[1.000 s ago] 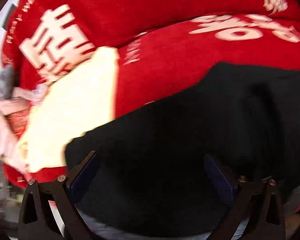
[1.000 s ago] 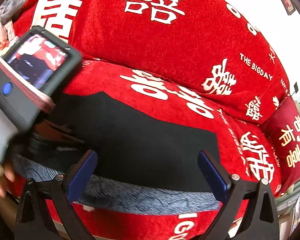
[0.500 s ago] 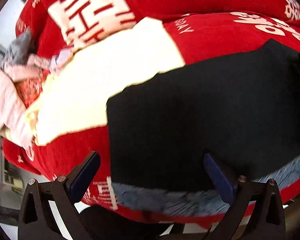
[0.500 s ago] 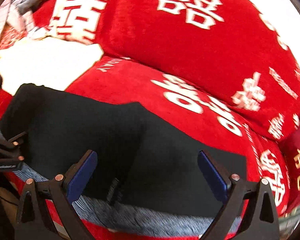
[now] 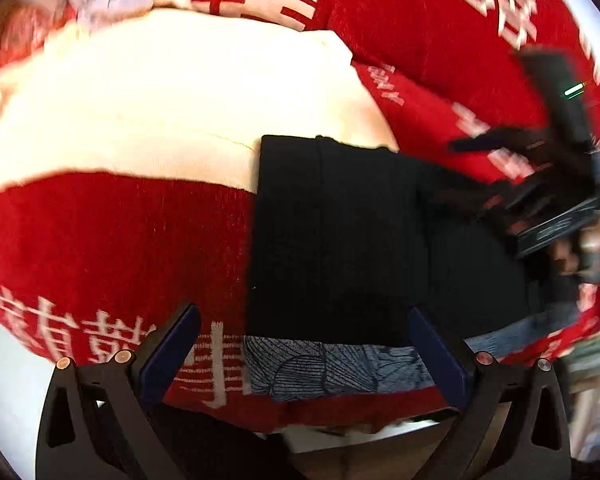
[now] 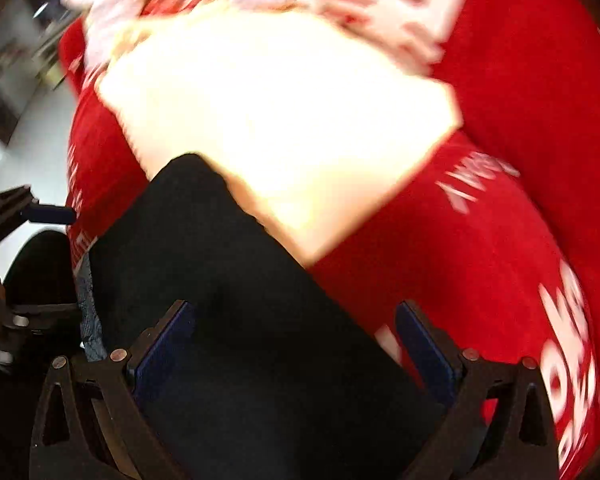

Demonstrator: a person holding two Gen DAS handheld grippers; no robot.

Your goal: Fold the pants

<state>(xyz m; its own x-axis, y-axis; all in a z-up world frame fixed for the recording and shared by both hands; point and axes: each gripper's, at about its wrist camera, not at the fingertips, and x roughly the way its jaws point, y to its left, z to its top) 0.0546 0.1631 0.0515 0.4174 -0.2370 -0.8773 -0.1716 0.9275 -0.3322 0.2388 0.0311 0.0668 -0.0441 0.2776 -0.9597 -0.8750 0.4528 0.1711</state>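
Note:
The black pants (image 5: 340, 240) lie folded flat on a red sofa seat, with a blue-grey patterned layer (image 5: 332, 364) showing along their near edge. My left gripper (image 5: 304, 344) is open and empty, just in front of that near edge. My right gripper (image 6: 296, 332) is open and empty, low over the black pants (image 6: 240, 280). The right gripper also shows in the left wrist view (image 5: 540, 184), over the pants' right part. The left gripper shows at the left edge of the right wrist view (image 6: 28, 212).
A cream cloth (image 5: 160, 100) lies on the seat to the left of and behind the pants; it also shows in the right wrist view (image 6: 280, 120). Crumpled pale clothes (image 5: 100, 0) sit at the far left. The red sofa back (image 5: 420, 20) rises behind.
Both grippers swung left, bringing the cream cloth and the pants' left edge into view. The right gripper came down close over the pants. Both stay open.

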